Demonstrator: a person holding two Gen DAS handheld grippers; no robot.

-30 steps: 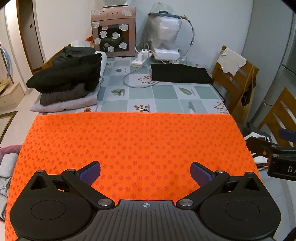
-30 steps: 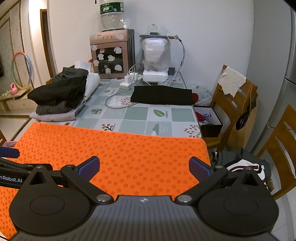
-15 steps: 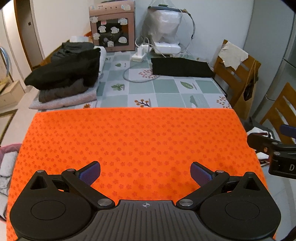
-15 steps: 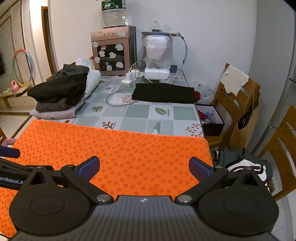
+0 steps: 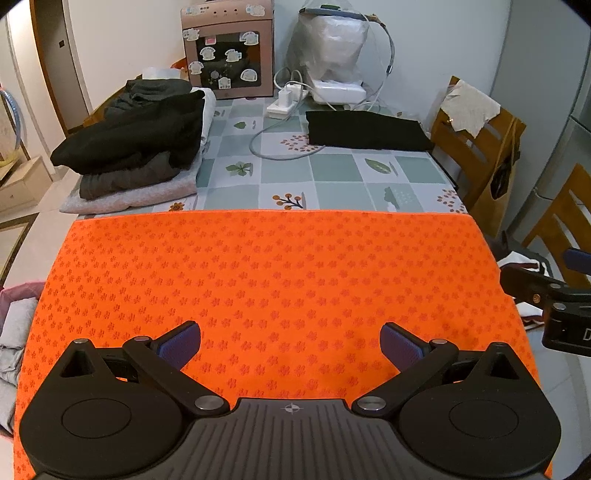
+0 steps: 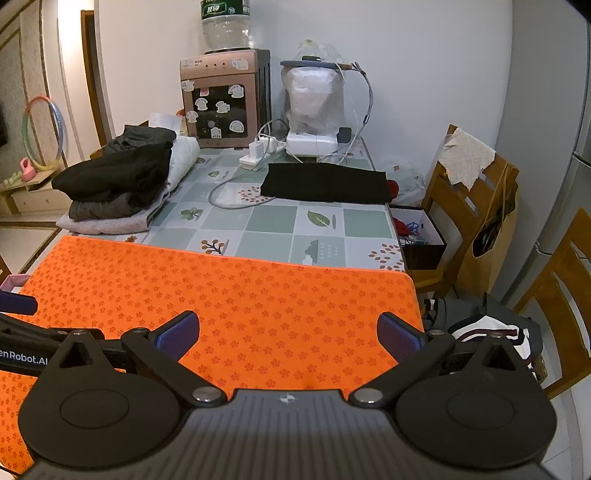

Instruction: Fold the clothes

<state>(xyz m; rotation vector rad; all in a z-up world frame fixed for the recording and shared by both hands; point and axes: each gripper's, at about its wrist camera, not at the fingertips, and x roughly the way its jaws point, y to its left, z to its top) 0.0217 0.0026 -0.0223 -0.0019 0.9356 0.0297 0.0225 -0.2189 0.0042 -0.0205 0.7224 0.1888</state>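
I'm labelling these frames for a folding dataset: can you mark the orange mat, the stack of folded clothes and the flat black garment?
orange mat (image 5: 280,266), left wrist view, on the bare middle of its surface.
stack of folded clothes (image 5: 136,136), left wrist view, on the top black layer.
flat black garment (image 6: 325,182), right wrist view, on its centre.

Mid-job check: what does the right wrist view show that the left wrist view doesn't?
Only the right wrist: the water bottle atop the dispenser, the hula hoop, and the open box beside the table.

Only the left wrist: the pink basket of grey laundry at the mat's left edge.

Both: the orange mat, the stacked clothes, the folded black garment, and open fingers.
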